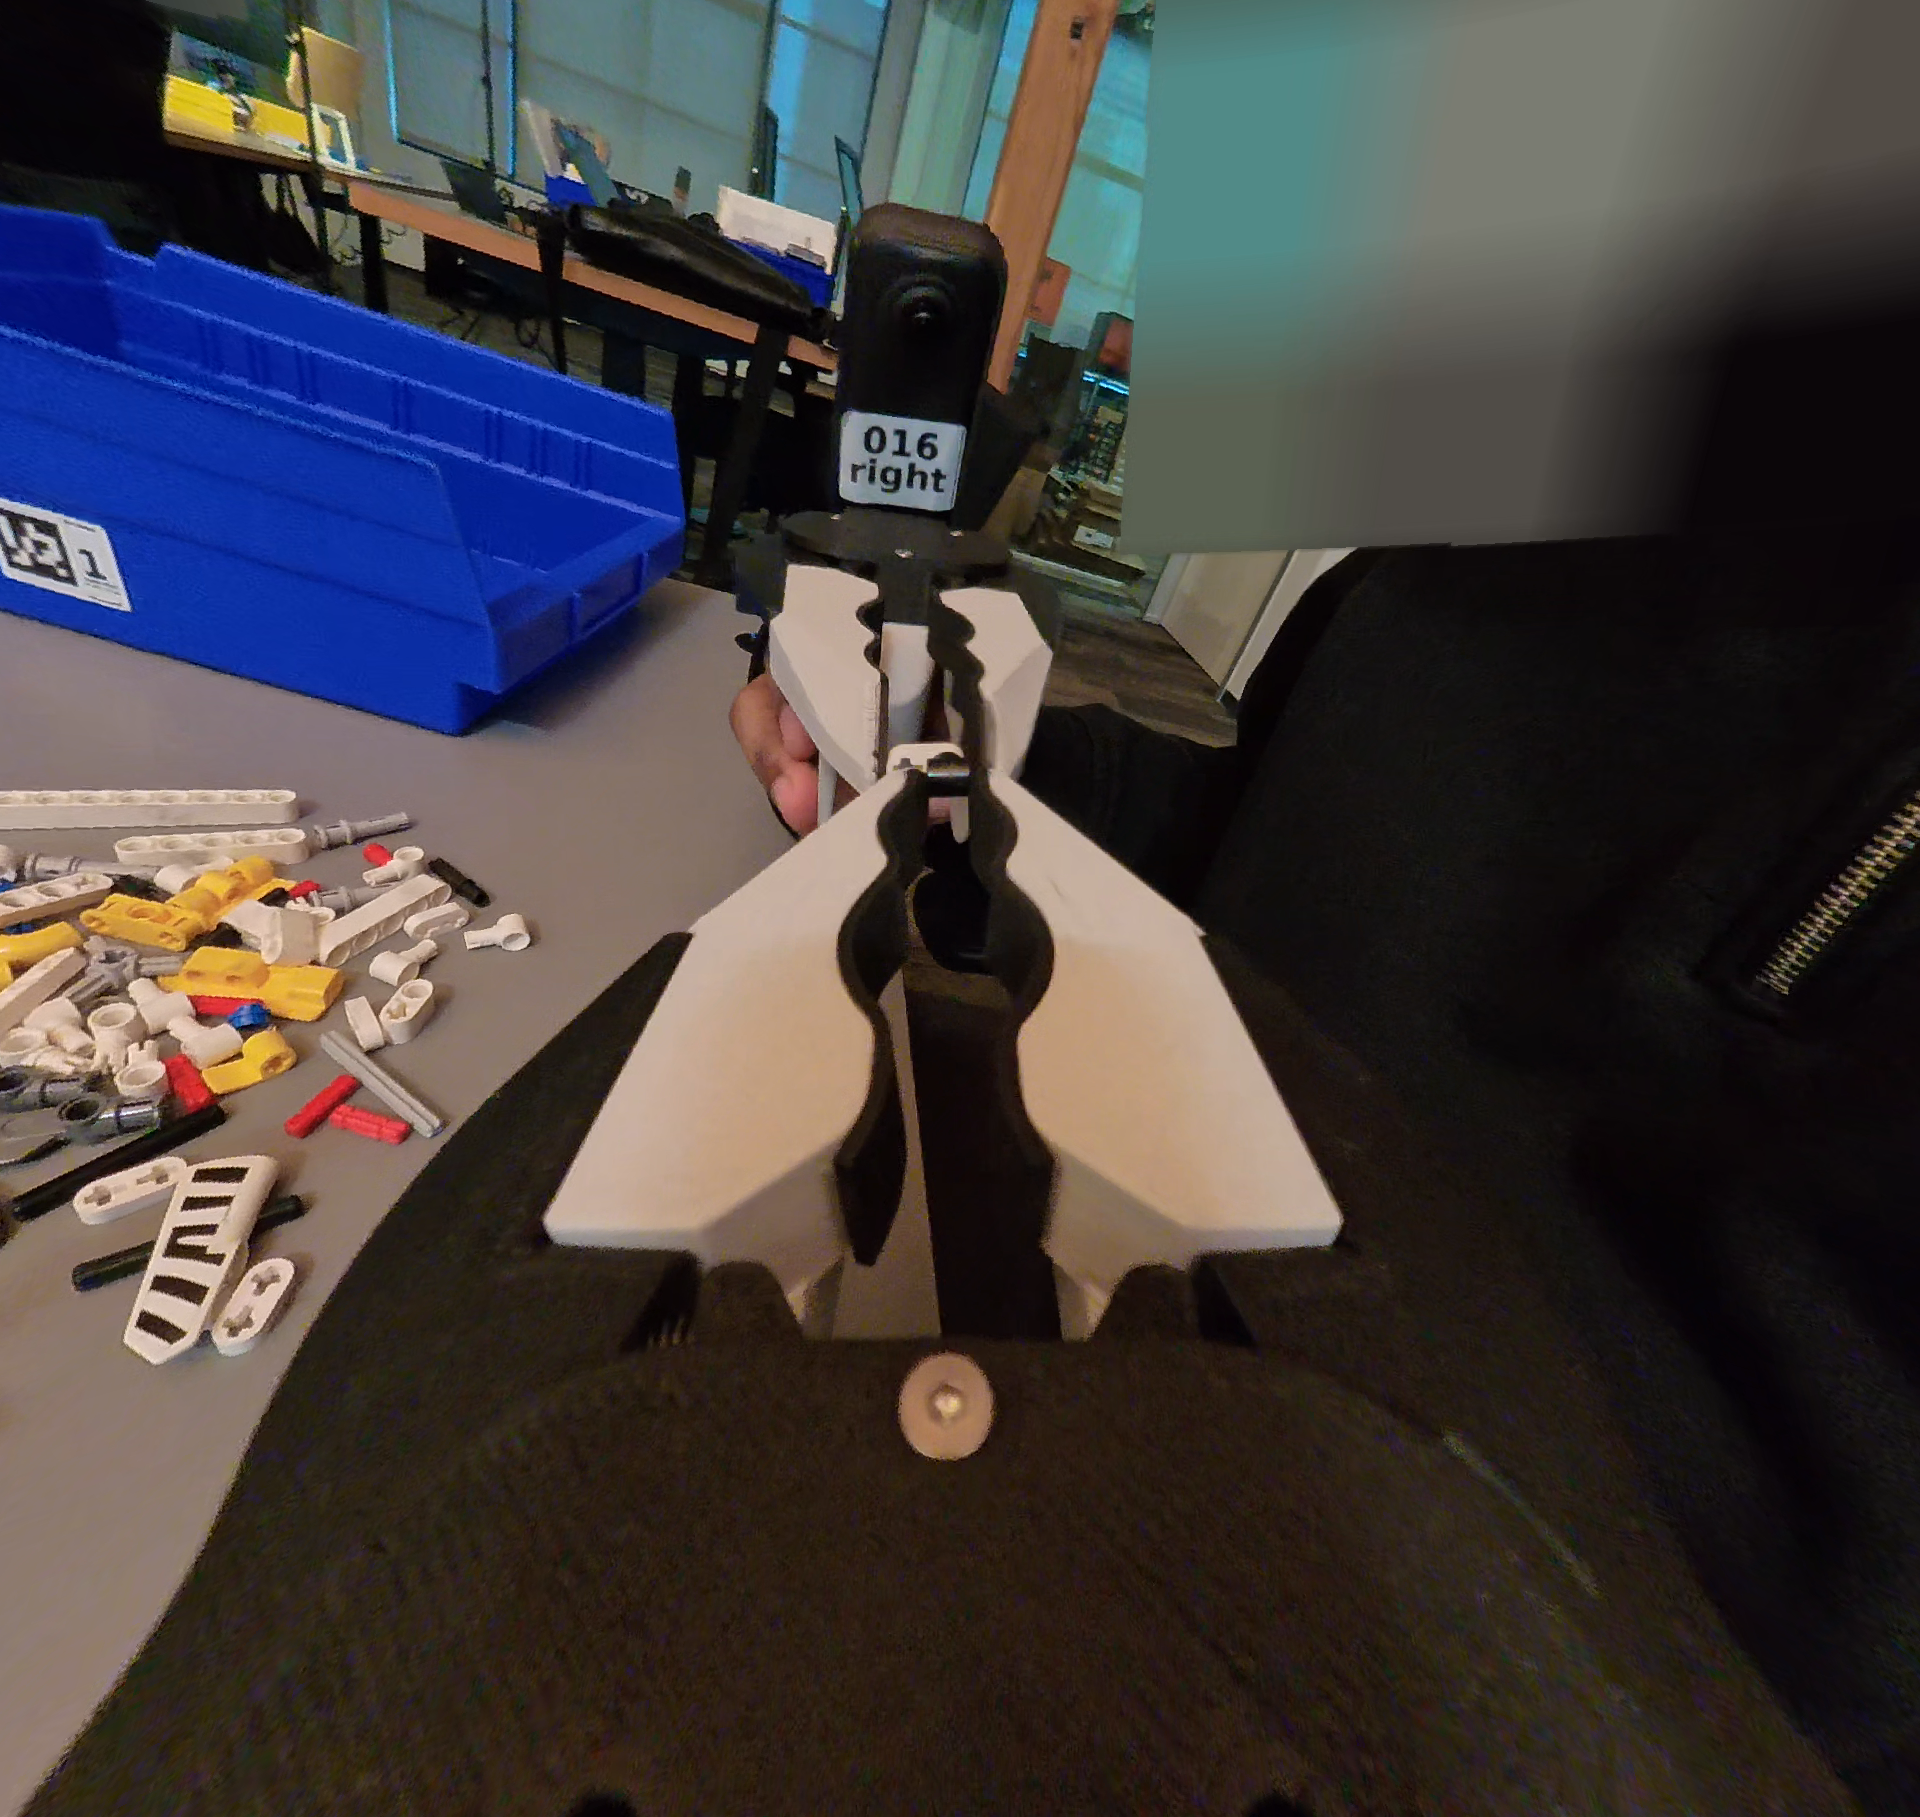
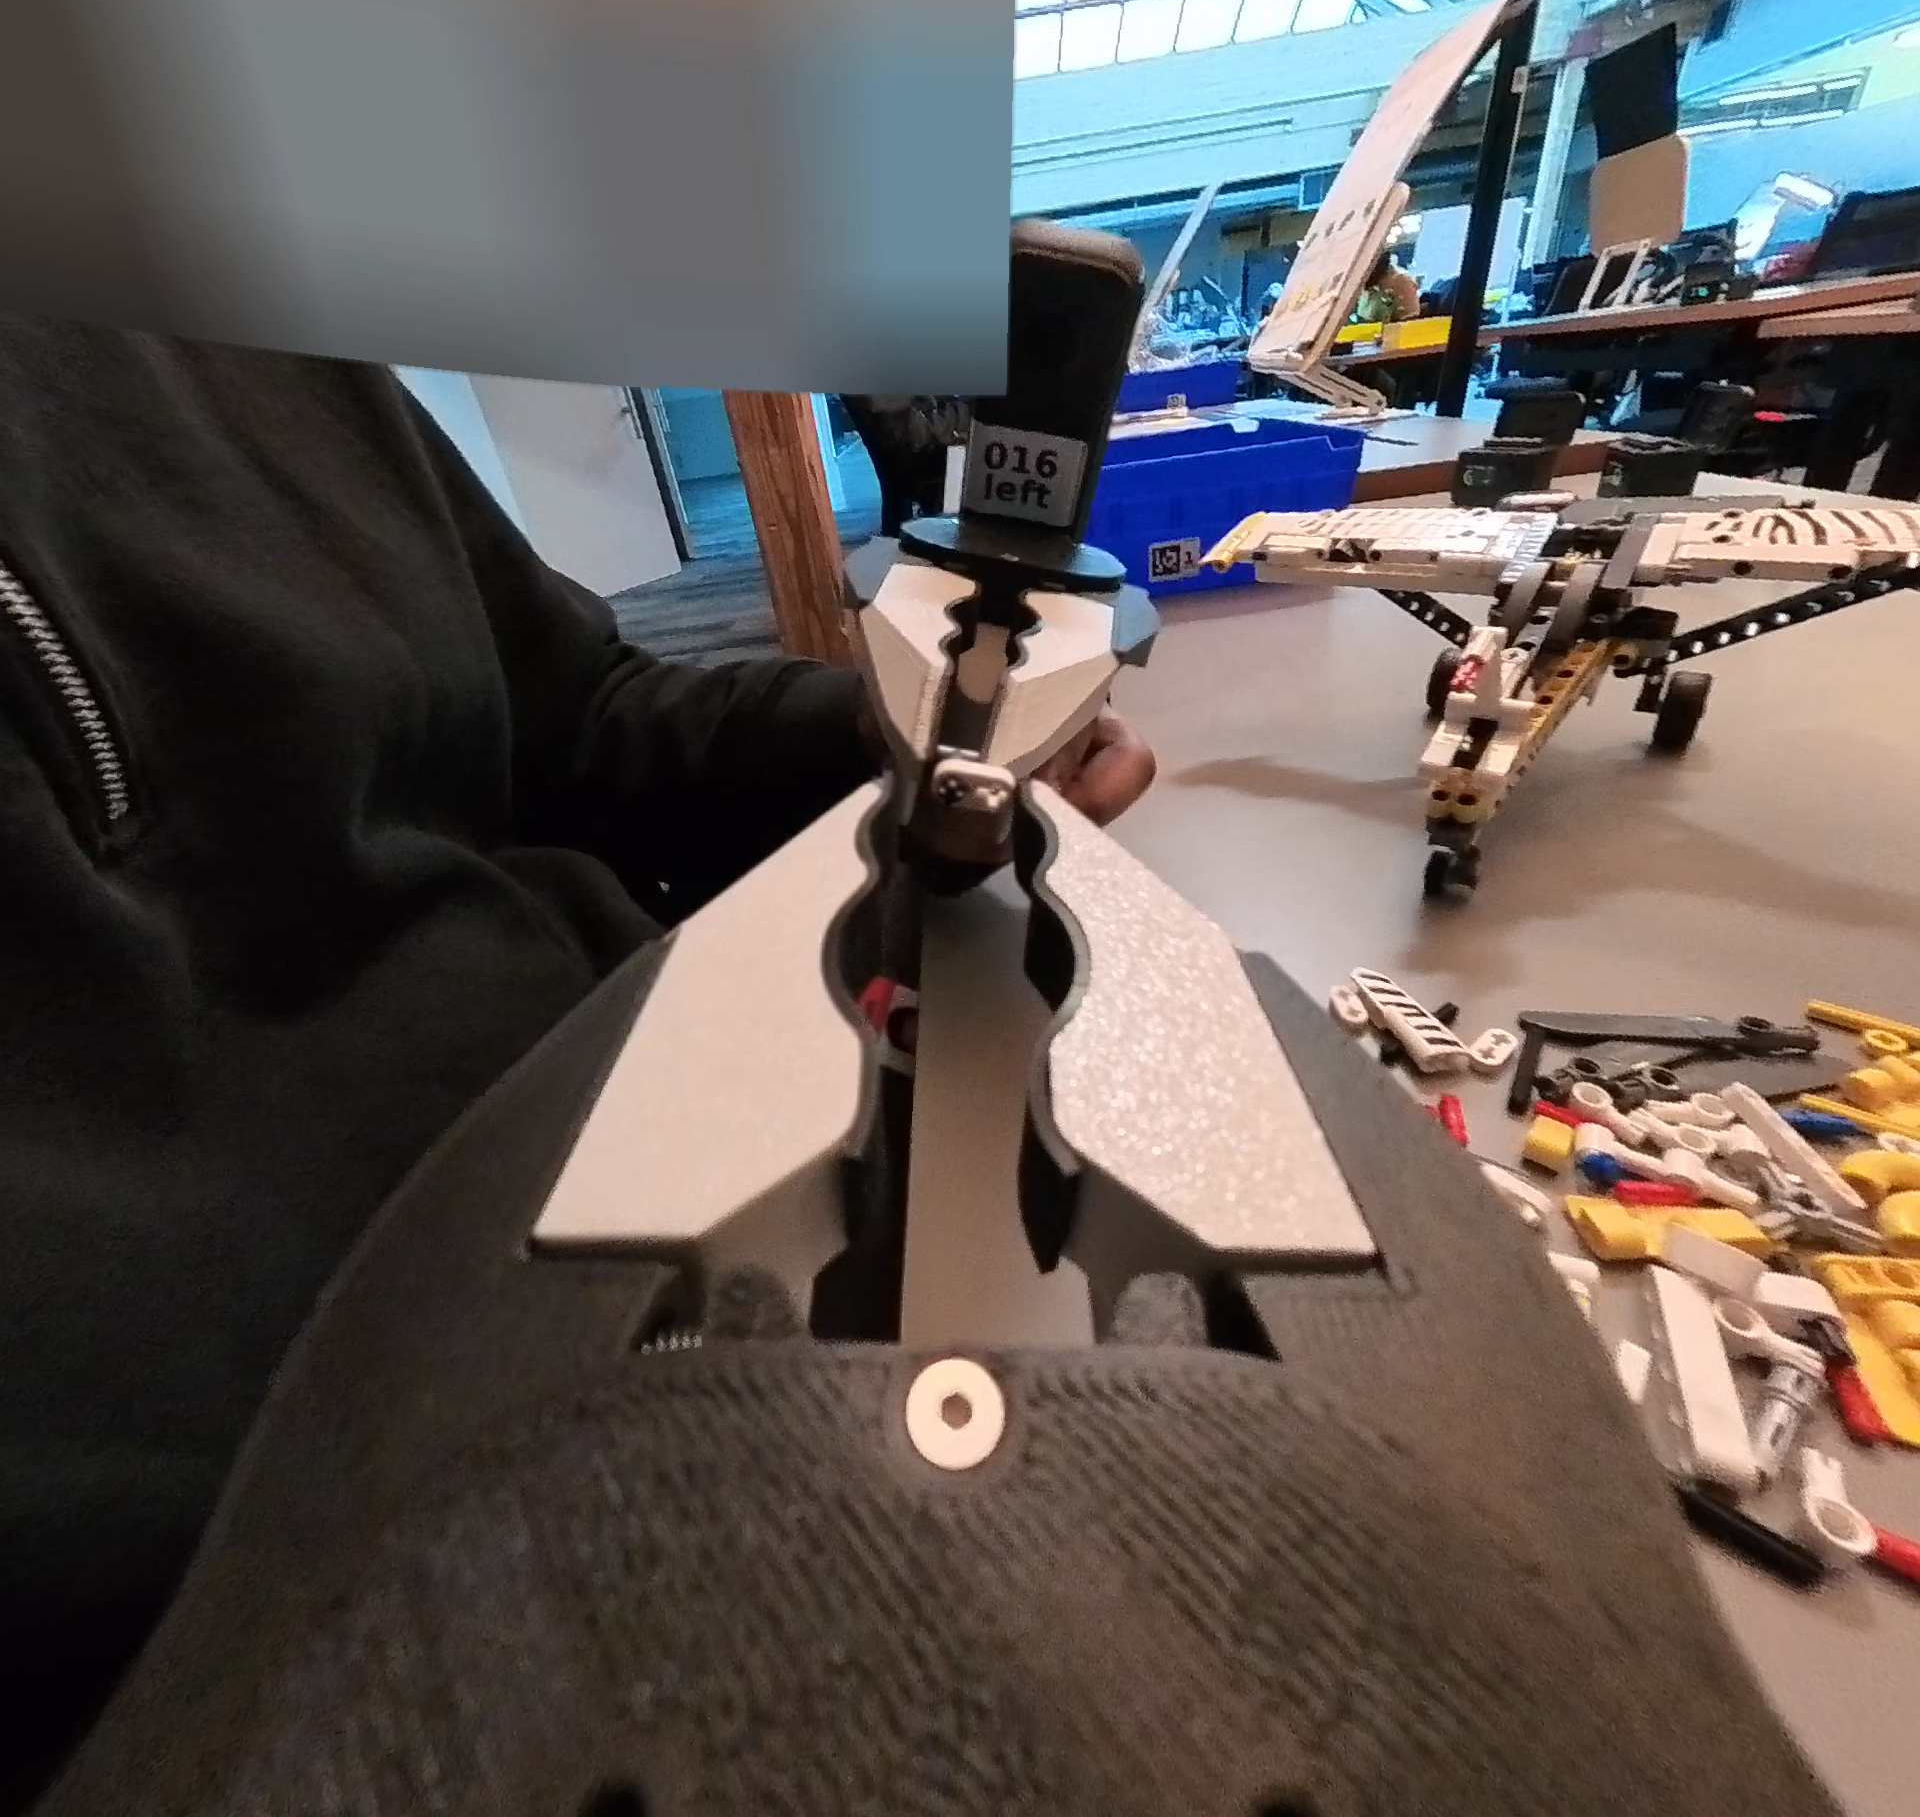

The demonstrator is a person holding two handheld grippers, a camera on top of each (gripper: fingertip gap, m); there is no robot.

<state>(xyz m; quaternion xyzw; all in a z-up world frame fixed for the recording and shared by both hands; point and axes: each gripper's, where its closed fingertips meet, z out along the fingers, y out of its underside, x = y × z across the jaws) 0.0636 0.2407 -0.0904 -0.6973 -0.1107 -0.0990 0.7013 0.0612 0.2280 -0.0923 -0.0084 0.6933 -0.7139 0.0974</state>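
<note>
My two grippers meet tip to tip in the air in front of a person in a black jacket. My left gripper (image 1: 943,786) is shut on a small black pin (image 1: 943,780). The pin sits in one hole of a short white connector piece (image 1: 920,757). My right gripper (image 2: 964,806) is shut on that white piece (image 2: 971,788), with a pad against each side. In the right wrist view the left gripper (image 2: 954,751) stands just beyond the piece, its fingers nearly together. In the left wrist view the right gripper (image 1: 925,728) faces me.
A blue bin (image 1: 312,520) stands at the left on the grey table (image 1: 582,832). Loose white, yellow, red and black building pieces (image 1: 208,988) lie there, and also show in the right wrist view (image 2: 1714,1175). A built model plane (image 2: 1538,624) stands farther back. A hand (image 1: 779,749) holds the right gripper. Left and right tips are no more than a few centimetres apart. Left tips and right tips are each some 25 centimetres from the built model plane (image 2: 1538,624).
</note>
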